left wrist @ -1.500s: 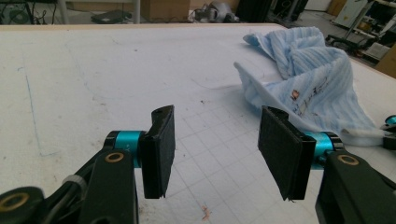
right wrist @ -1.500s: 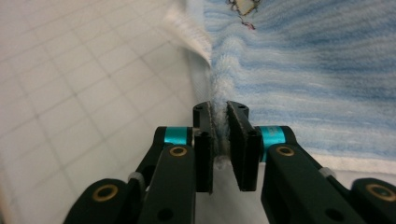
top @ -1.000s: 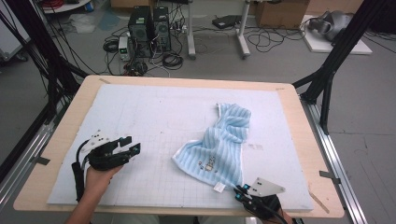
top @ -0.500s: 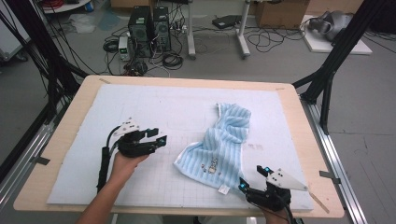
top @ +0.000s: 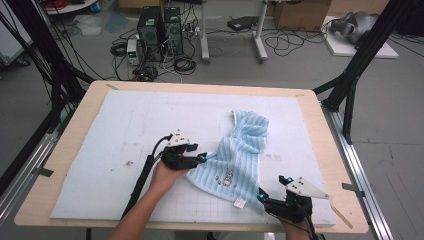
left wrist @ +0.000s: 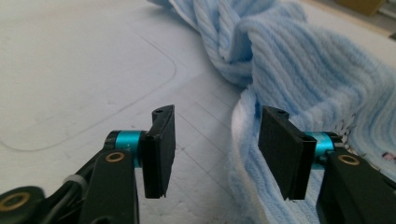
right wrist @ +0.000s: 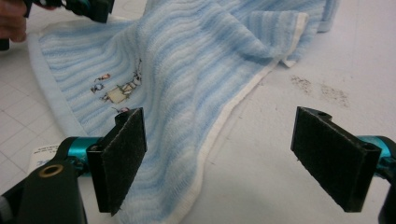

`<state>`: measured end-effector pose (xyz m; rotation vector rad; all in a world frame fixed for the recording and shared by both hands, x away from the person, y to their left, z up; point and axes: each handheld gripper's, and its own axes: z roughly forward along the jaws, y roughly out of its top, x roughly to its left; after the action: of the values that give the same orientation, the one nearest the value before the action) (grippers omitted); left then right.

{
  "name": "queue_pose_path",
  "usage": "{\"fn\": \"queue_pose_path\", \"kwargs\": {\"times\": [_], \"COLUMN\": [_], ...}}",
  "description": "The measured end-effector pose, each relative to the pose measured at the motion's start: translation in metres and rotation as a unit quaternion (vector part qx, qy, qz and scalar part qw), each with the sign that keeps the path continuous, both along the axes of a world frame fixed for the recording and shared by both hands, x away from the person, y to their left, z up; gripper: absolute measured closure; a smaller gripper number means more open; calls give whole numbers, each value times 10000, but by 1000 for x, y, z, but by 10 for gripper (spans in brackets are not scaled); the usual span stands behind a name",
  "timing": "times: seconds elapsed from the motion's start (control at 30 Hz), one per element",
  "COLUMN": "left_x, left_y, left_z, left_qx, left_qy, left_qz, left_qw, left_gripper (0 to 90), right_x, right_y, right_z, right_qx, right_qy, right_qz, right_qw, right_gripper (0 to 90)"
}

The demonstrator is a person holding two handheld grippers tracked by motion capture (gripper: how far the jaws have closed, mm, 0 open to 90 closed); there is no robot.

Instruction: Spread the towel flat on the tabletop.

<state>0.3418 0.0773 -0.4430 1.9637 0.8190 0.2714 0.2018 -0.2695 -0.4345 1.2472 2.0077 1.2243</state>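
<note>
A light blue striped towel [top: 245, 145] lies rumpled on the white mat [top: 110, 140], right of centre. My left gripper [top: 204, 156] sits at the towel's left edge. In the left gripper view its jaws [left wrist: 215, 149] have just been closing. They stand apart, the towel [left wrist: 303, 84] hem lying in the gap by the right jaw with no pad pressing it. My right gripper [top: 261, 198] is at the towel's near corner, by its white tag [top: 239, 202]. Its jaws [right wrist: 219, 158] have just been opening and now stand wide, the towel [right wrist: 177, 70] edge lying loose between them.
The wooden table [top: 320, 125] rims the mat. Black frame struts [top: 350, 85] rise at both sides. Computer towers [top: 160, 25] and cables sit on the floor beyond the far edge. The other gripper [right wrist: 88, 7] and a hand [right wrist: 11, 23] show at the right gripper view's top left.
The left gripper has travelled right across the mat to the towel's left edge. The right gripper's jaws have gone from shut to wide open at the towel's near corner.
</note>
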Motion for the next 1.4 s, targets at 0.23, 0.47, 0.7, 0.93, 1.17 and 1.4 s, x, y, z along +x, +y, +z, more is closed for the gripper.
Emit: {"fn": "queue_pose_path", "kwargs": {"times": [0.23,0.47,0.7,0.93,1.17,1.4], "left_x": [-5,-19,-38,-62,-78,-91], "left_y": [0,12,50,87,111,118], "left_z": [-5,6,1,-5,-7,-6], "left_qx": [582,694,344,66,-51,-138], "left_qy": [216,191,346,386,369,349], "left_qz": [-354,-465,-172,21,64,-106], "left_qw": [9974,9963,9987,9992,9993,9992], "left_gripper": [852,867,867,866,862,862], "right_x": [1,9,18,33,51,67], "right_y": [-4,6,18,37,68,104], "right_z": [1,3,6,2,-3,-14], "right_qx": [48,5,-81,-136,-340,-641], "right_qy": [42,72,124,289,448,819], "right_qz": [-66,-22,38,120,474,689], "right_qw": [10000,10000,9999,9994,9973,9922], "right_gripper": [175,176,180,224,329,547]}}
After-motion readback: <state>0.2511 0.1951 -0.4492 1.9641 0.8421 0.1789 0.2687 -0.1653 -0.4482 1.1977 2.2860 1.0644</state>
